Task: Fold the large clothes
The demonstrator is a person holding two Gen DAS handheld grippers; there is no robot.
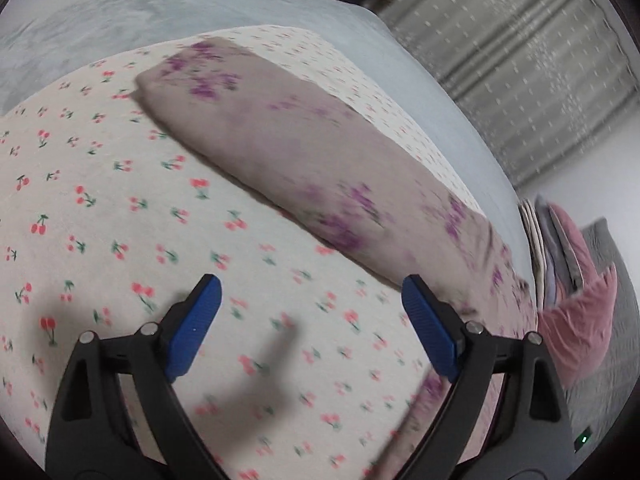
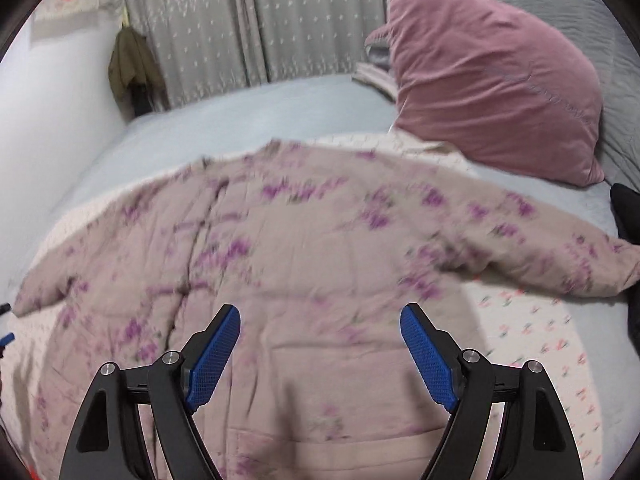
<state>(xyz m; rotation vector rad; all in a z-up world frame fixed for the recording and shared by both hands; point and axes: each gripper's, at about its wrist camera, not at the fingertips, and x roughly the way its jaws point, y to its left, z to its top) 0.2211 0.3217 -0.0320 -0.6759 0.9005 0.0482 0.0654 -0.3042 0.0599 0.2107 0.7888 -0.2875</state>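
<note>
Left wrist view: the left tongs (image 1: 310,304) stand wide open with nothing between the blue ribbed pads (image 1: 196,330), above the cherry-print sheet (image 1: 120,200). A long sleeve of the mauve floral padded jacket (image 1: 304,160) lies diagonally across that sheet, its cuff end far from the tongs and its near end passing just beside the right pad. The purple flowers are smeared by motion blur, and the jacket's body is cut off at the lower right edge. Beyond the sheet a pale blue bedspread (image 1: 420,80) runs to the bed's rim, with grey patterned curtains (image 1: 520,60) behind it.

Right wrist view: the right tongs (image 2: 320,332) are likewise spread open and empty, over the jacket (image 2: 300,260), which lies flat, both sleeves stretched outward. Its hem is hidden below the tongs; stitching and print are blurred. A pink velvet pillow (image 2: 492,80) sits beyond the jacket's right sleeve, a grey quilt (image 2: 612,60) behind it. Bare bedspread (image 2: 260,112) stays free beyond the collar.
</note>
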